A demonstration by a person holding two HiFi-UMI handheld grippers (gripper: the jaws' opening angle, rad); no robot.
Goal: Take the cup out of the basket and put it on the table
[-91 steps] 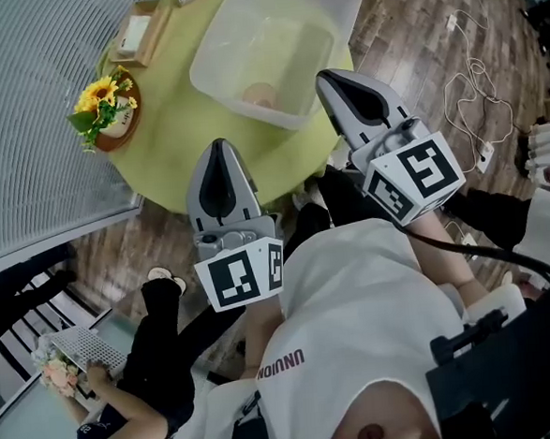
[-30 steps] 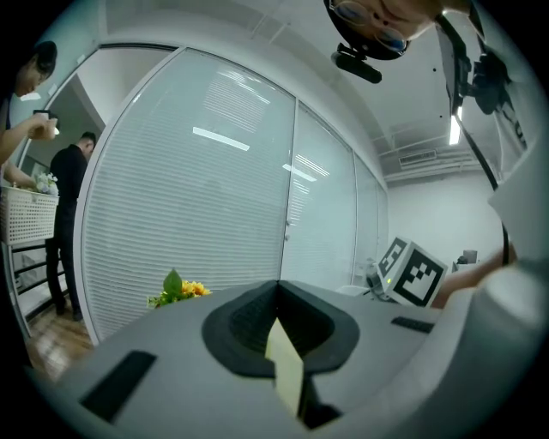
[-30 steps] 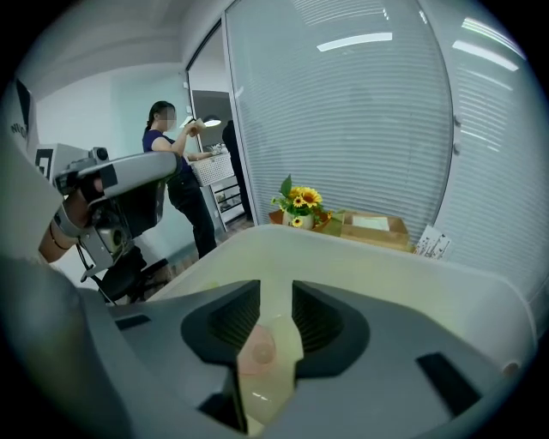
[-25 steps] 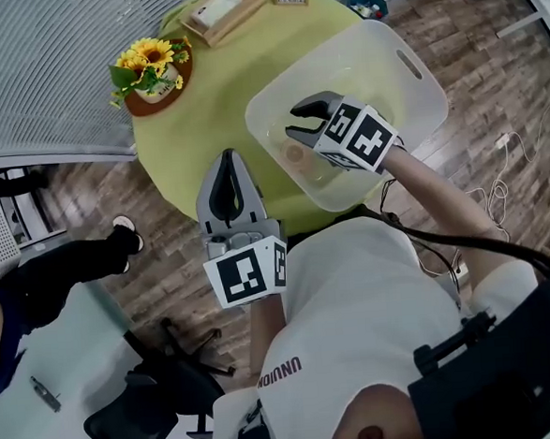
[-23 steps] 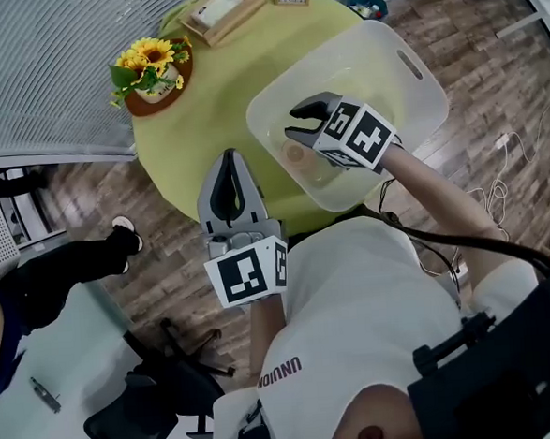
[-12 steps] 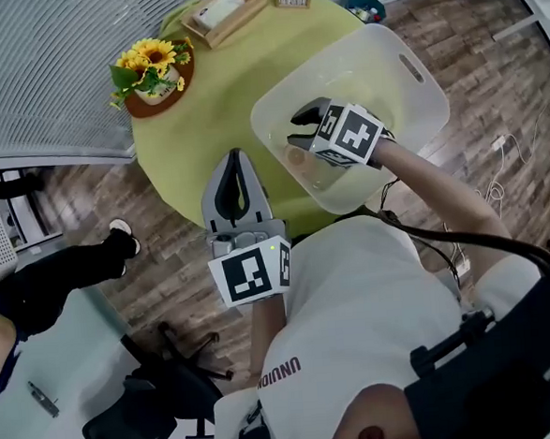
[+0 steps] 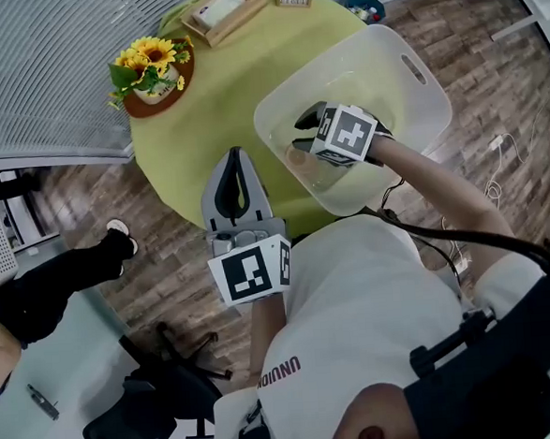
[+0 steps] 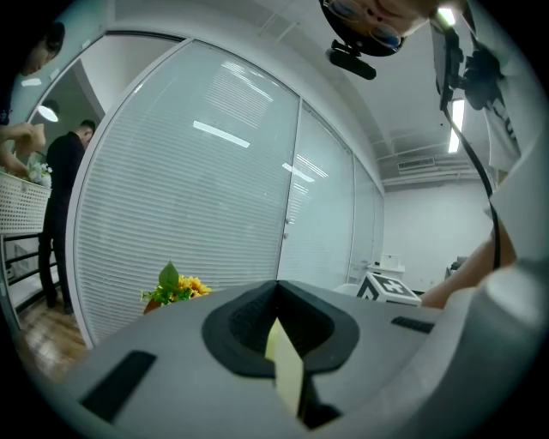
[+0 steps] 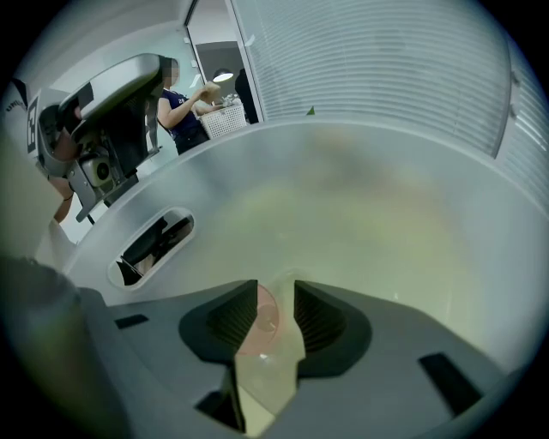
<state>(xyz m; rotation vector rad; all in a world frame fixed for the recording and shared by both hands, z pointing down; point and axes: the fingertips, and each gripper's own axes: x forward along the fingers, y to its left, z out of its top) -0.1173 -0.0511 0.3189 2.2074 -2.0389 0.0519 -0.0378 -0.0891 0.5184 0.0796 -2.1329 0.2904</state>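
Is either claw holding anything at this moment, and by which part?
Nothing is held. The right claw, its jaws just opened wider, straddles the pale pink cup in the translucent plastic basket without pressing it; the left claw is shut and empty.

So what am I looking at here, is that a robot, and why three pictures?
No robot: a person holds a two-jaw tool in each hand. One picture comes from a camera on the person's head, looking down; the others from cameras on each tool. On the round green table stand a clear basket, sunflowers and a wooden tray. The right gripper is down in the basket; its jaws have just been opening, with the pink cup in the gap, not gripped. The left gripper is shut and empty.
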